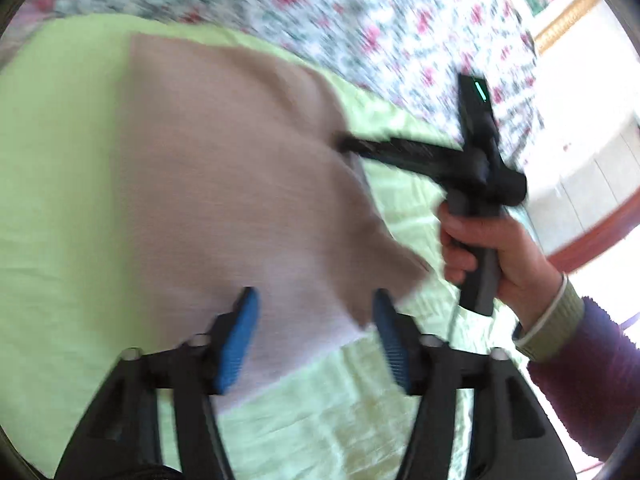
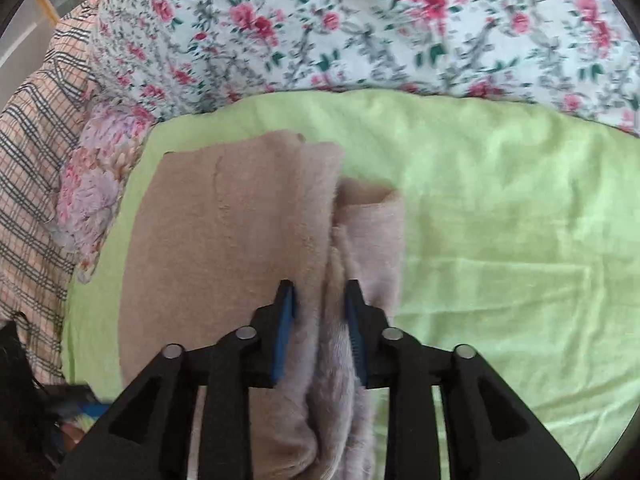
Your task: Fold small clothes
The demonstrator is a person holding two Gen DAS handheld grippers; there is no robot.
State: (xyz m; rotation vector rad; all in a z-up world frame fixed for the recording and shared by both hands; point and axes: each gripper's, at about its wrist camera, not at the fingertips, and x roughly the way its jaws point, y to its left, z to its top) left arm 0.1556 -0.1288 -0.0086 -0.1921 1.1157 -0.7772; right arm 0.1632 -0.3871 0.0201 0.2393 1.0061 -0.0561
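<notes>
A small beige fleece garment (image 1: 224, 184) lies on a light green sheet (image 1: 52, 200); it also shows in the right wrist view (image 2: 224, 240). My left gripper (image 1: 314, 300) is open, its blue pads on either side of the garment's near edge. My right gripper (image 2: 318, 292) is shut on a bunched fold of the garment along its right edge. In the left wrist view the right gripper (image 1: 348, 145) reaches in from the right and meets the garment's right edge, held by a hand (image 1: 492, 248).
A floral quilt (image 2: 360, 20) lies behind the green sheet (image 2: 500, 220). A checked cloth (image 2: 36, 160) and a pink floral cloth (image 2: 92, 188) lie at the left. White furniture (image 1: 592, 152) stands at the far right.
</notes>
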